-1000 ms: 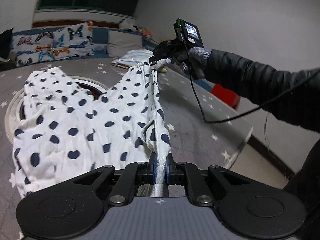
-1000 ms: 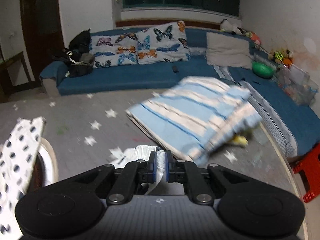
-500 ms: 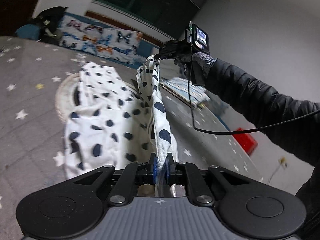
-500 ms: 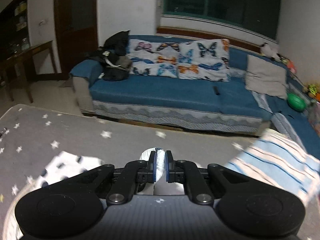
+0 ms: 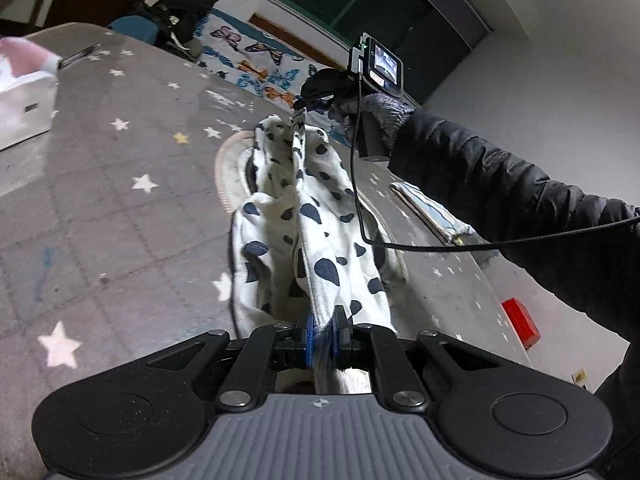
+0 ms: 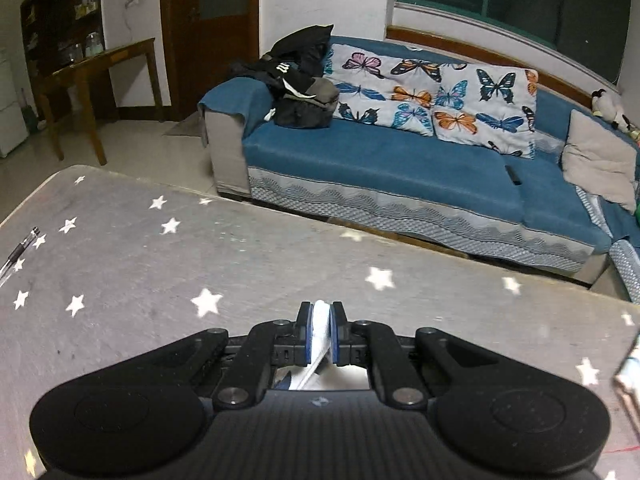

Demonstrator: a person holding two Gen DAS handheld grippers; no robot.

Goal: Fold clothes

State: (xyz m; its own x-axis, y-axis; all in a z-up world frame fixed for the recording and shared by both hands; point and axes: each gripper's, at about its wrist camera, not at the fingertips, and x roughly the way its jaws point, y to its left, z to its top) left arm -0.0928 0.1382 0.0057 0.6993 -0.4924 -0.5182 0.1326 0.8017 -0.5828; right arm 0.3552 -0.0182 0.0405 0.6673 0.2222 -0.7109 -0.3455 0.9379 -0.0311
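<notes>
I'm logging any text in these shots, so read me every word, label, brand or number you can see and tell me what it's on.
No text can be read in either view.
Small screen on the right tool: lit, too small to read.
White marking on the black clothing piled on the sofa: too blurred to read.
Yellow tag by the floor edge: too small to read.
Left tool: only a crosshair mark, no lettering.
</notes>
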